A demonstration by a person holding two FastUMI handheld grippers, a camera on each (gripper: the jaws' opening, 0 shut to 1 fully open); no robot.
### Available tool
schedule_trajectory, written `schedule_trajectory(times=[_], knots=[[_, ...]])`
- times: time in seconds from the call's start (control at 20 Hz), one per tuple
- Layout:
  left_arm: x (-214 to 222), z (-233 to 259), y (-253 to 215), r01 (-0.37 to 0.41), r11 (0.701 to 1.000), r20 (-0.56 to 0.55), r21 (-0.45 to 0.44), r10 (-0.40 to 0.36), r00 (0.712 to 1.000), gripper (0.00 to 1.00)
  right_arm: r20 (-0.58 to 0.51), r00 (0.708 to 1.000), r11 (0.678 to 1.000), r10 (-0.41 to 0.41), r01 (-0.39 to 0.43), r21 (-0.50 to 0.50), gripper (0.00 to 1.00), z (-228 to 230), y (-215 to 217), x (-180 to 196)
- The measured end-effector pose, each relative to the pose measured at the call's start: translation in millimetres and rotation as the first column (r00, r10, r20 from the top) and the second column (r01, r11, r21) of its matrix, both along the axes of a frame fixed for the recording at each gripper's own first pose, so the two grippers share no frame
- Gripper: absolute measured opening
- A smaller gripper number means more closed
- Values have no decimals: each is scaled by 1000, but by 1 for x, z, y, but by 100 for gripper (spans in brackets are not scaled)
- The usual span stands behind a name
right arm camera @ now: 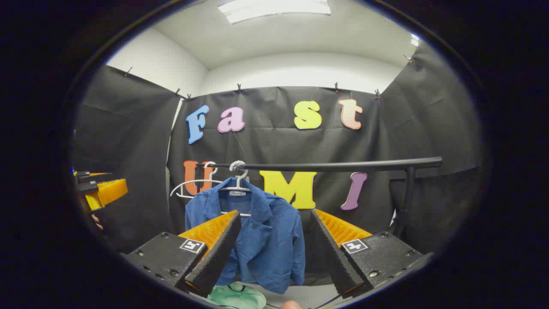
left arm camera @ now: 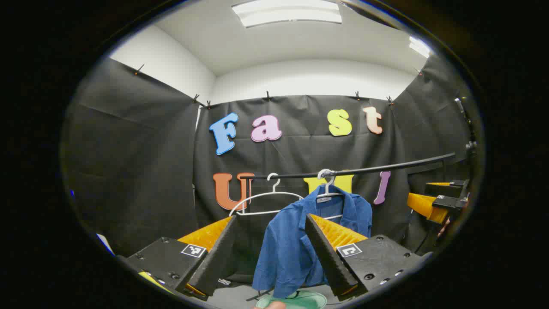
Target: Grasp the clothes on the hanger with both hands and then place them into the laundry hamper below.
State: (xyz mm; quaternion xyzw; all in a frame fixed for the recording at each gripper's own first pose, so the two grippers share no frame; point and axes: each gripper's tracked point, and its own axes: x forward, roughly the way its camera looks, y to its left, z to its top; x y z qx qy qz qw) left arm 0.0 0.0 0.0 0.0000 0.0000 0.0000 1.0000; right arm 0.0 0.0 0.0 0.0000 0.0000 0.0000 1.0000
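Note:
A blue jacket (left arm camera: 300, 249) hangs on a white hanger (left arm camera: 328, 189) from a black rail (left arm camera: 386, 168). In the left gripper view my left gripper (left arm camera: 271, 218) is open, short of the jacket, its fingers framing the jacket's front. The right gripper view has the same jacket (right arm camera: 261, 240) on its hanger (right arm camera: 238, 182) under the rail (right arm camera: 334, 165), and my right gripper (right arm camera: 275, 212) is open in front of it, touching nothing. A green laundry hamper (left arm camera: 306, 300) sits below the jacket, its rim (right arm camera: 236, 296) low in the right gripper view. Each gripper appears at the other view's edge (left arm camera: 433, 204) (right arm camera: 101, 191).
An empty white hanger (left arm camera: 266, 201) hangs on the rail left of the jacket, also seen from the right (right arm camera: 188, 186). The rail's black post (right arm camera: 407, 201) stands at the right. Black cloth walls close the booth behind and on both sides.

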Motion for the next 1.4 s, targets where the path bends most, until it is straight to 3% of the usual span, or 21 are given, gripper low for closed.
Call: schedule_trajectory(times=[0.25,0.3,0.4,0.5,0.55,0.65,0.85,1.15,1.2,1.25,1.35,1.4], knots=[[6,-11,-9,34,999,-23,-3,-34,999,100,-16,999,999,-32,32,1,100,-8,-5,0],[8,-11,-14,46,999,-20,-8,-46,999,95,-19,999,999,-43,43,3,100,-8,-8,1],[12,-10,-20,59,998,-8,-23,-59,998,100,-19,998,998,-64,64,1,100,-8,-13,0],[20,-10,-24,62,997,0,-42,-62,998,95,-10,997,997,-78,78,-5,100,-6,-17,-1],[24,-13,-26,65,996,-4,-56,-65,998,100,-6,996,996,-84,84,-6,100,-7,-20,-3],[31,-19,-31,81,994,-28,-74,-84,996,100,-13,995,995,-99,99,-4,100,-10,-23,-1],[42,-31,-27,77,996,-66,-42,-80,995,100,-40,993,994,-113,114,0,98,-16,-25,9],[49,-51,-23,125,992,-100,-28,-128,987,100,-105,988,994,-109,111,8,100,-45,-8,22],[51,-54,-22,132,991,-101,-27,-134,986,96,-110,988,994,-109,110,4,100,-49,-4,26],[54,-57,-21,136,990,-97,-28,-138,986,100,-113,987,994,-110,111,-3,100,-52,3,29],[61,-63,-17,143,989,-96,-38,-147,985,96,-117,986,993,-115,114,-16,100,-59,14,35],[65,-66,-18,153,987,-99,-49,-157,983,100,-124,985,993,-118,116,-24,100,-63,19,39]])
